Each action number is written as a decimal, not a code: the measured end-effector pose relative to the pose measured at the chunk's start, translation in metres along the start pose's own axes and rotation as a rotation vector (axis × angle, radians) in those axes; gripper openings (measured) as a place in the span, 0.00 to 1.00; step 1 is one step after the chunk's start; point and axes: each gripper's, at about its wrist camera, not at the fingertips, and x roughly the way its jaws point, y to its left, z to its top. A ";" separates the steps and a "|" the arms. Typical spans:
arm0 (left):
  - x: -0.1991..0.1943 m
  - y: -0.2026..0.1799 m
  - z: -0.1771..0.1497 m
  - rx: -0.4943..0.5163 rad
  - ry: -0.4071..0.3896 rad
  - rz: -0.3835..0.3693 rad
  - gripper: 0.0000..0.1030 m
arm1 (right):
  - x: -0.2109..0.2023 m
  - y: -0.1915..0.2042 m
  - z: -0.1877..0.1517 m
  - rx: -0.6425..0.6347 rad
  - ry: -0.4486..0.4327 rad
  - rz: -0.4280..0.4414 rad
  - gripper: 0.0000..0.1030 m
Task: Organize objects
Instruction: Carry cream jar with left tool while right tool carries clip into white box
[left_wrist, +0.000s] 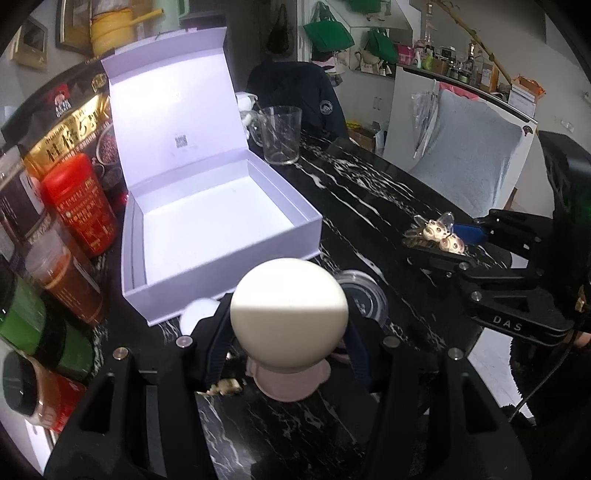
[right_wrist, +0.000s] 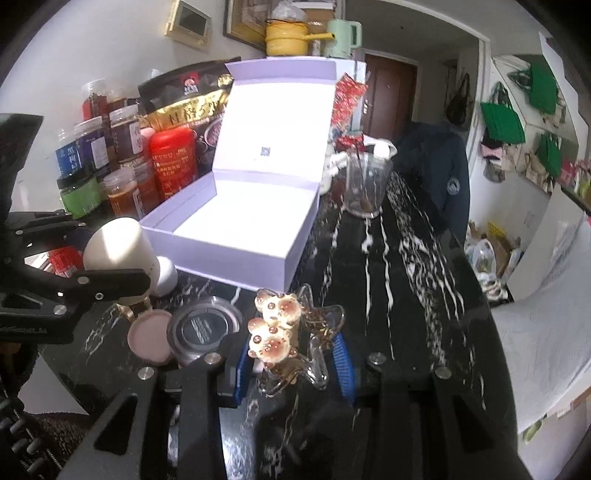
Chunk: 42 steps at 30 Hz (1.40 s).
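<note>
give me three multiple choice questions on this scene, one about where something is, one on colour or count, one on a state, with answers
1. Where does the clear glass cup stand?
A. inside the box
B. on the marble table beyond the box
C. on top of the red tin

2. How many little bear figures sit on the hair clip held in the right gripper?
A. one
B. two
C. four

3. What state is the white box in?
A. lid shut
B. lid up, nothing seen inside
C. lid up, packed full

Answers:
1 B, the cup sits on the dark tabletop past the box's far corner.
2 B, two cream bear faces show, one above the other.
3 B, the lid stands upright and the visible floor is bare.
</note>
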 end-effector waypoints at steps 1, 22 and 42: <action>0.000 0.002 0.004 -0.002 -0.003 0.009 0.52 | 0.000 0.000 0.004 -0.008 -0.004 0.001 0.37; 0.022 0.059 0.066 -0.101 0.007 0.041 0.52 | 0.034 0.017 0.082 -0.121 -0.069 0.113 0.37; 0.079 0.110 0.107 -0.144 0.045 0.091 0.52 | 0.107 0.016 0.129 -0.151 -0.035 0.164 0.37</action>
